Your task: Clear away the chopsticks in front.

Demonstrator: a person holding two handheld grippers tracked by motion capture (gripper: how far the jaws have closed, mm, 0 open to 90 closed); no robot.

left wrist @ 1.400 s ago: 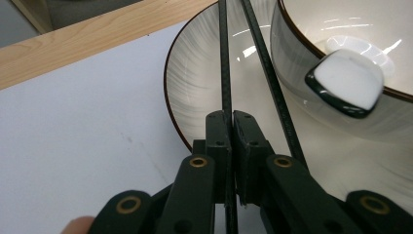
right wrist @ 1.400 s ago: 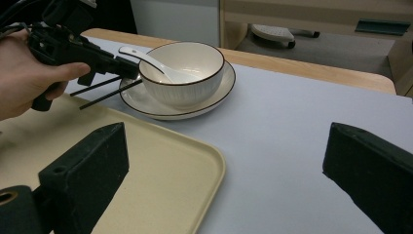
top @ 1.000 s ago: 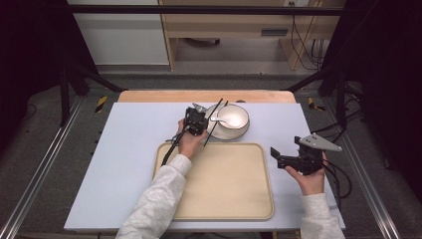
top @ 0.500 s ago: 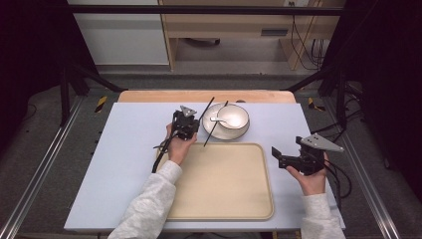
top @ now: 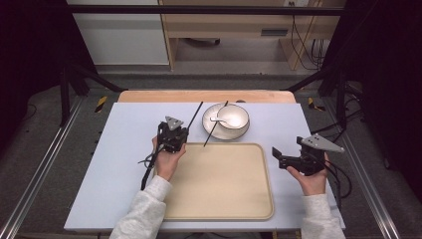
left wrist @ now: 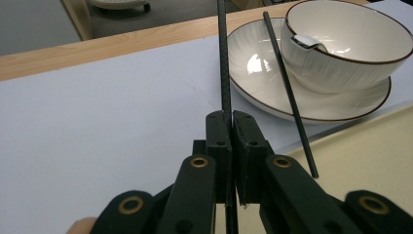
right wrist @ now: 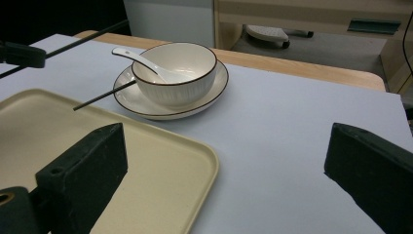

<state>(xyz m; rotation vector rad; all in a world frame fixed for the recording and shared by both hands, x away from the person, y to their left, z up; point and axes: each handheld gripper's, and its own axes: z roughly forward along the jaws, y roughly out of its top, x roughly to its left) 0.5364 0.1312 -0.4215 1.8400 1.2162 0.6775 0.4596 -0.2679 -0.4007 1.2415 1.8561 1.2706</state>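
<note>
The thin black chopstick (left wrist: 224,58) sits mid-frame, pinched tight in my left gripper (top: 173,135) so I can carry it. My right gripper (right wrist: 224,161) waits wide apart, holding nothing.

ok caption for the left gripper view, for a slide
Left gripper clamps one black chopstick; a second chopstick leans on the saucer beside the bowl.

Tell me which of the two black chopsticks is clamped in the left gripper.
The chopstick left of the plate is clamped in the left gripper. The other chopstick lies free, propped across the plate's rim beside the bowl.
</note>
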